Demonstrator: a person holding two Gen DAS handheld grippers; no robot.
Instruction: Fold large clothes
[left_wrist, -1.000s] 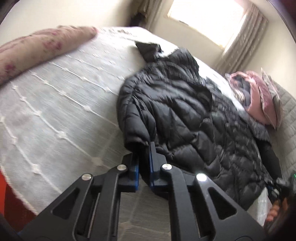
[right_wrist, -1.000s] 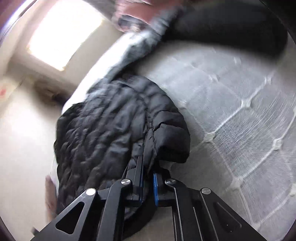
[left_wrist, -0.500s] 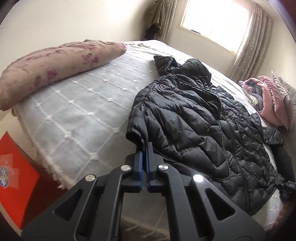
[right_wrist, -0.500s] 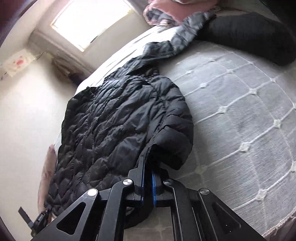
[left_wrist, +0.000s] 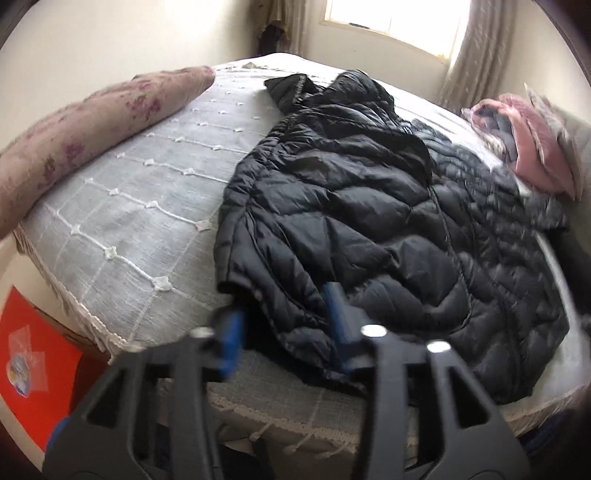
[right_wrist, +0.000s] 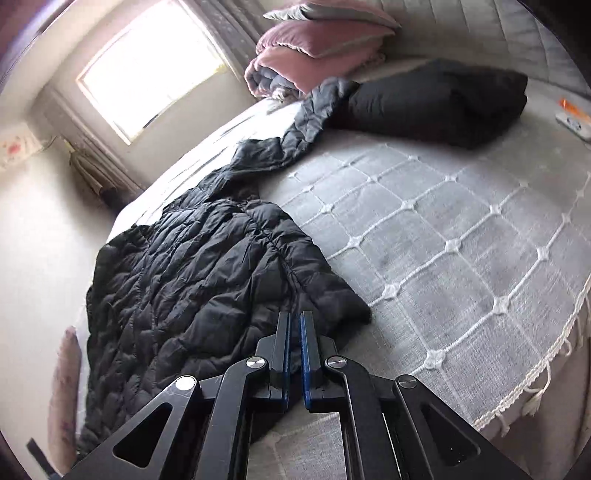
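A black quilted puffer jacket (left_wrist: 369, 221) lies spread on the grey-white bedspread (left_wrist: 147, 206), hood toward the window. My left gripper (left_wrist: 284, 317) is open, its blue-padded fingers on either side of the jacket's near hem corner, not holding it. In the right wrist view the jacket (right_wrist: 192, 280) lies left of centre, one sleeve (right_wrist: 314, 114) stretching toward the far pillows. My right gripper (right_wrist: 295, 325) is shut on the jacket's cuff edge close to the bedspread (right_wrist: 443, 240).
A floral pink bolster (left_wrist: 85, 129) lies along the bed's left side. Pink folded bedding (left_wrist: 528, 147) and pillows (right_wrist: 317, 40) sit at the far end. A black folded garment (right_wrist: 436, 99) lies near them. A red box (left_wrist: 33, 369) stands beside the bed.
My left gripper has opened and let go of the jacket hem, which now lies on the bed. My right gripper stays shut on the jacket and has lowered it toward the bedspread.
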